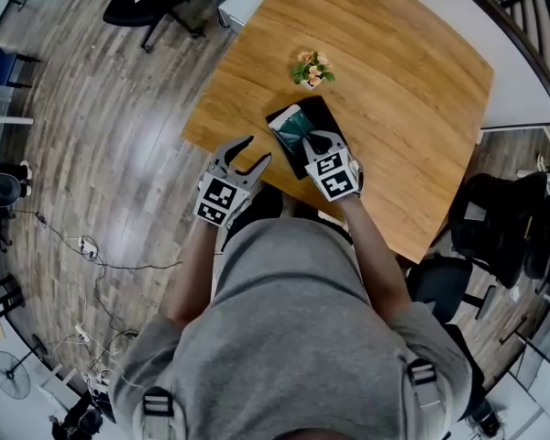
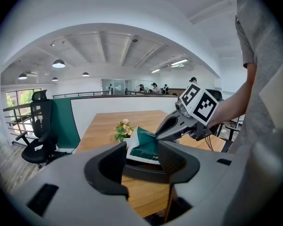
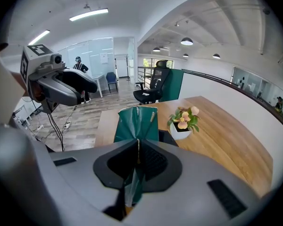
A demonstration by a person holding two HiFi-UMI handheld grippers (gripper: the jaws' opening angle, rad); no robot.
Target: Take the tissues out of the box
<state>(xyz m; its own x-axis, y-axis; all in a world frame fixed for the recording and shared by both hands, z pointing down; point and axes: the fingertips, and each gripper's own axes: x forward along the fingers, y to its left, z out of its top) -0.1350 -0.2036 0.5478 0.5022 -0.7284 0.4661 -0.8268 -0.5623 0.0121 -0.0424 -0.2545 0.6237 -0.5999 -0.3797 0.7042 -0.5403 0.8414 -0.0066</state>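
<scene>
Evidently the pulling-out step was in hand. The right gripper (image 1: 308,141) was clenched on the green tissue pack (image 1: 291,128), pinching one end flat. The pack tilted up from the black box (image 1: 324,114) at the centre of the head view, on the wooden table (image 1: 394,81) just below the small flower pot (image 1: 312,69). The left gripper (image 1: 256,150), left of centre by the table edge, stood released and empty. The next move probably called for lifting the pack clear, perhaps with the left steadying the box.

Left tongs (image 2: 140,150) gaping; right tongs (image 2: 156,136) apparently pinching green tissue pack (image 2: 144,148) above black box (image 2: 140,172).
</scene>
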